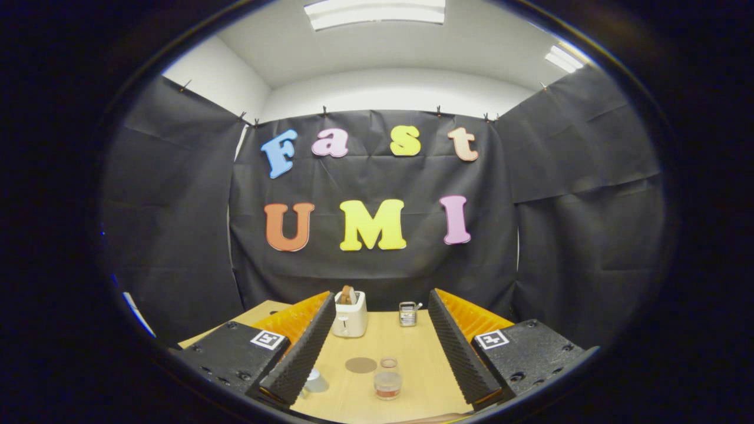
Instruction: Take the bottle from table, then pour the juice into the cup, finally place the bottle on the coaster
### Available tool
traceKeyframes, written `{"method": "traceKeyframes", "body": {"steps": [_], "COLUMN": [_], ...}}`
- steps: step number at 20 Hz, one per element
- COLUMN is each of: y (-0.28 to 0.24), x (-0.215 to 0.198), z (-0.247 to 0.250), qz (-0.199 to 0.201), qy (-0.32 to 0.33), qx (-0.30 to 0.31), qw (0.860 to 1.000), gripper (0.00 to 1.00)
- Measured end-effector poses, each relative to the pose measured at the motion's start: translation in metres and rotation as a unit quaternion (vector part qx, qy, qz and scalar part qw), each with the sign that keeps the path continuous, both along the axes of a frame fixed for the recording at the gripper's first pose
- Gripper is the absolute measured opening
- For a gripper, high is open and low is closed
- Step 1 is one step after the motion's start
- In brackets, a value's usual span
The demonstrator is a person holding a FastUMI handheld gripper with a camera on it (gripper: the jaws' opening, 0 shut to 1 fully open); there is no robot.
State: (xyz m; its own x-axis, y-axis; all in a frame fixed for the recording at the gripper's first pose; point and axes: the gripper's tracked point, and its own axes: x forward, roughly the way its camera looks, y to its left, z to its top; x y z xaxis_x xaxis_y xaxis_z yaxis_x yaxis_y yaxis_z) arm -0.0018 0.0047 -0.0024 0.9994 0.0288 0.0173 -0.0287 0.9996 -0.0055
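Tongs (pixel 377 359) spread wide, empty, above tabletop (pixel 412 341). First step pending: descend onto near bottle (pixel 387 378) between fingers, right of cup (pixel 315 380); coaster (pixel 360 365) just beyond.

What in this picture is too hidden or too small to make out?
- Cup, gripper view: partly behind the open claw's left finger; its contents are hidden.
- Bottle, between the fingers: too small to tell whether it has a cap.
- Toaster, far end of the table: what sticks out of its top is too small to name.
- Small metal holder beside it: contents unclear.
- Coaster: material unclear.
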Motion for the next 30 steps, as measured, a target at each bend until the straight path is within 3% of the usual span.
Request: {"method": "traceKeyframes", "body": {"steps": [12, 17, 20, 23, 30], "y": [0.007, -0.001, 0.008, -0.006, -0.019], "x": [0.011, 0.025, 0.036, 0.05, 0.076], "z": [-0.031, -0.064, -0.08, -0.105, -0.17], "qz": [0.02, 0.008, 0.037, 0.023, -0.011], "qy": [-0.032, -0.004, 0.002, 0.018, 0.06], "qx": [-0.013, -0.008, 0.012, 0.025, -0.011], "qw": [0.999, 1.0, 0.999, 0.999, 0.998], "gripper": [1.0, 1.0, 1.0, 1.0, 1.0]}}
